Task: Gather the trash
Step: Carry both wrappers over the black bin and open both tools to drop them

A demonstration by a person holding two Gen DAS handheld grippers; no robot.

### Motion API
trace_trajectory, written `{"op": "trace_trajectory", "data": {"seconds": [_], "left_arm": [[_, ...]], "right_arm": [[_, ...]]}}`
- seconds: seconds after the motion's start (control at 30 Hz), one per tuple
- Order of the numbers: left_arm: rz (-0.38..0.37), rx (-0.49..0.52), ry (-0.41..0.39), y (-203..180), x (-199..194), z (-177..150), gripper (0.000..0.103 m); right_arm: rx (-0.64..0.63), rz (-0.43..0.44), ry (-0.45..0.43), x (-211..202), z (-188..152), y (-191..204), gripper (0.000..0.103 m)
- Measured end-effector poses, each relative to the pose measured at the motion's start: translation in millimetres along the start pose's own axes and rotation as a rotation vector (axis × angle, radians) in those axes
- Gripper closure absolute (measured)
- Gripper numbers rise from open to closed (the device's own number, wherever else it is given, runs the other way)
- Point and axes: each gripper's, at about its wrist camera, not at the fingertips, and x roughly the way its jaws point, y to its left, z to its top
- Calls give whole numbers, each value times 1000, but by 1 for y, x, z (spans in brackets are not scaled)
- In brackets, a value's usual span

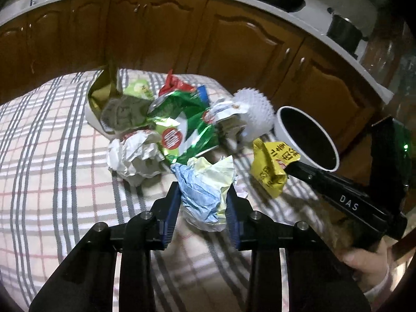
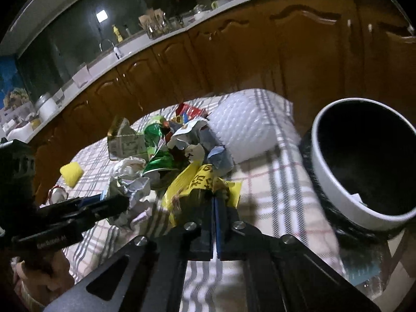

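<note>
The left gripper [image 1: 204, 195] is clamped on a blue-and-yellow paper wad [image 1: 205, 189], nearest the camera on the plaid cloth [image 1: 52, 156]. The right gripper [image 2: 215, 202] is pinched tight on a yellow wrapper [image 2: 192, 184], just left of the white bin [image 2: 358, 163]. Beyond the wad lies the trash pile: crumpled white paper [image 1: 135, 156], a green bag [image 1: 182, 127], a red wrapper [image 1: 174, 84]. A knobbly white roll [image 1: 256, 111] sits just behind the bin.

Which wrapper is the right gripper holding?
The yellow wrapper with black lettering, pinched in the right gripper beside the white bin. The left gripper holds blue-and-pale-yellow paper.
</note>
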Motion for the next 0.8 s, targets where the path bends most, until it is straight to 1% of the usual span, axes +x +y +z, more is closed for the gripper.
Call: {"op": "trace_trajectory", "data": {"seconds": [0.1, 0.23, 0.33, 0.57, 0.8], "left_arm": [[-19, 19, -16, -12, -10, 2, 72], [-47, 48, -23, -31, -14, 4, 72], [-68, 63, -21, -40, -12, 8, 72], [-105, 118, -10, -79, -1, 15, 72], [-132, 174, -11, -113, 9, 25, 72]], "right_arm": [[22, -10, -25, -18, -3, -10, 103], [45, -33, -57, -40, -6, -25, 103], [58, -54, -77, -53, -6, -33, 103], [109, -108, -129, -85, -7, -67, 103], [158, -151, -167, -101, -5, -97, 103]]}}
